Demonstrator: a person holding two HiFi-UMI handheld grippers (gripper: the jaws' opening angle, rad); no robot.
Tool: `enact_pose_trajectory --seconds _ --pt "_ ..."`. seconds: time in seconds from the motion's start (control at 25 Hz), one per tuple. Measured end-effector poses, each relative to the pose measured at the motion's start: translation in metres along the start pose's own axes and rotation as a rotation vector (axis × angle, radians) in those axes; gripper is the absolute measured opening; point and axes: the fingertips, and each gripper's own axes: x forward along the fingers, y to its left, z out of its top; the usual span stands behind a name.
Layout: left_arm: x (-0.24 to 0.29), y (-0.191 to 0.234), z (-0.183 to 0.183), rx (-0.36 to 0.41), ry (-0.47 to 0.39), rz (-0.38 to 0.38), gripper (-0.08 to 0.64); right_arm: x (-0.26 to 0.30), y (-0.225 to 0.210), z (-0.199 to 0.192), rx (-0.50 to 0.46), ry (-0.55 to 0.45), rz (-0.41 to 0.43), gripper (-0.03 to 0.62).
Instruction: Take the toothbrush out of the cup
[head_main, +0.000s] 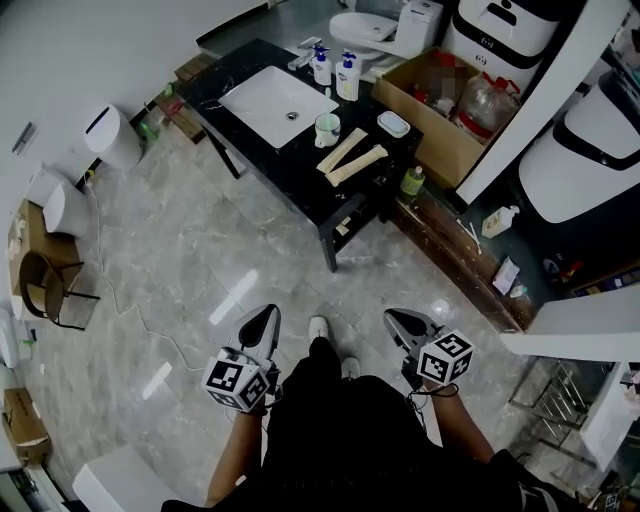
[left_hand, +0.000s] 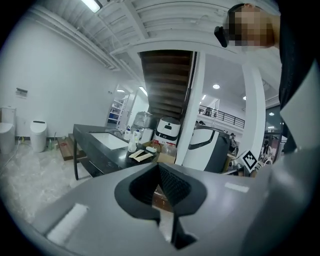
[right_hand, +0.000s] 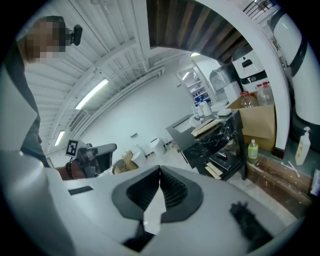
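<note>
1. The left claw (head_main: 262, 322) is held low in front of the person, its two jaws pressed together with nothing between them; the left gripper view shows its ribbed pads (left_hand: 174, 185) meeting along one line
2. The right claw (head_main: 400, 322) is held on the other side of the person's body, well apart from the left one; its jaws are likewise pressed together and empty, and its pads (right_hand: 172, 189) meet in the right gripper view
3. Both claws hang over the grey marble floor (head_main: 200, 260), well apart from the dark surface (head_main: 300, 170) ahead of the person
4. The cup (head_main: 327, 128) is white and stands upright on that surface, just beside the right edge of the white basin (head_main: 275, 100), between the basin and two pale long pieces (head_main: 350, 157) that lie side by side
5. The toothbrush is too small to make out here, so I cannot tell whether it stands in the cup
6. Two white pump bottles (head_main: 335, 72) stand at the far edge of the surface behind the cup, and a small white dish (head_main: 393, 124) lies near its right edge
7. An open cardboard box (head_main: 440, 145) with bottles in it sits just right of the surface, and a small green bottle (head_main: 412, 181) stands below it on a wooden ledge
</note>
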Motion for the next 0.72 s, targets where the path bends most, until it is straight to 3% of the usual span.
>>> enact_pose_trajectory --seconds 0.32,0.72 --pt "0.043 0.066 0.024 -0.027 0.004 -0.049 0.009 0.061 -0.002 0.052 -0.035 -0.014 -0.043 0.014" --pt "0.078 0.126 0.057 -0.022 0.000 -0.095 0.009 0.127 0.000 0.079 -0.045 0.025 -0.065 0.014"
